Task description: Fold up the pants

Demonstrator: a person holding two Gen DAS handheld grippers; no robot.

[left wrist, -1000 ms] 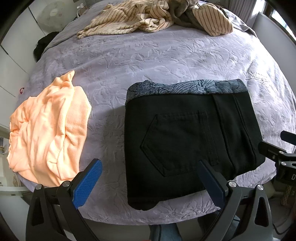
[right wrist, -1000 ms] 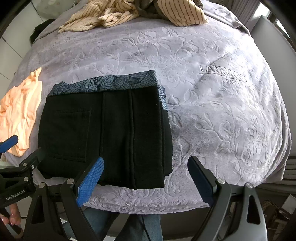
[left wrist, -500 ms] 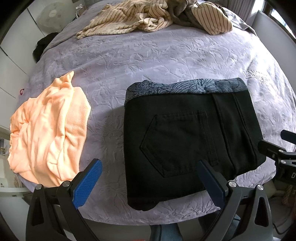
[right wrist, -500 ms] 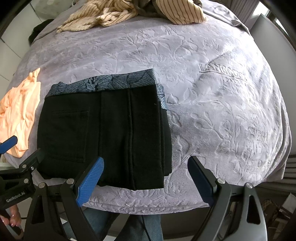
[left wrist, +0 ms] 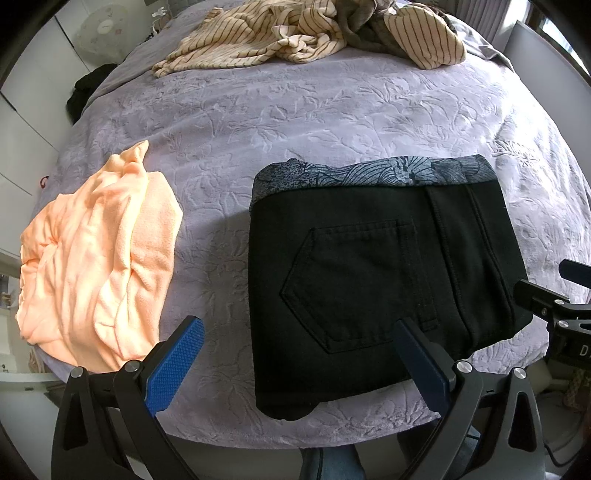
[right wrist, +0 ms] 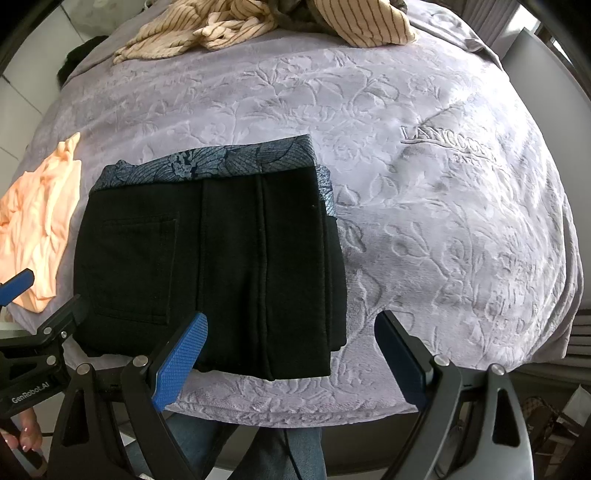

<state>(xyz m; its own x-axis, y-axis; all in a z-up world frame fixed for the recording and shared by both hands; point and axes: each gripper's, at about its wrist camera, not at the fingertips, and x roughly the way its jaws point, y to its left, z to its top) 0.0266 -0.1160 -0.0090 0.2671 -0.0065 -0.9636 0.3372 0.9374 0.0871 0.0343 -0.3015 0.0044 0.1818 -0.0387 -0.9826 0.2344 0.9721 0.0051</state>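
Observation:
The black pants (left wrist: 373, 273) lie folded in a compact rectangle near the front edge of the lilac bedspread (left wrist: 295, 122), back pocket up, with a blue patterned lining showing along the far edge. They also show in the right wrist view (right wrist: 214, 266). My left gripper (left wrist: 299, 362) is open and empty, held above the front edge of the pants. My right gripper (right wrist: 291, 354) is open and empty, above the pants' front right corner. The right gripper's body (left wrist: 554, 306) shows at the right edge of the left wrist view.
An orange garment (left wrist: 96, 258) lies crumpled at the left edge of the bed. A pile of striped beige and grey clothes (left wrist: 306, 33) lies at the far side. A dark item (left wrist: 88, 88) lies off the far left corner. The bed edge runs just below both grippers.

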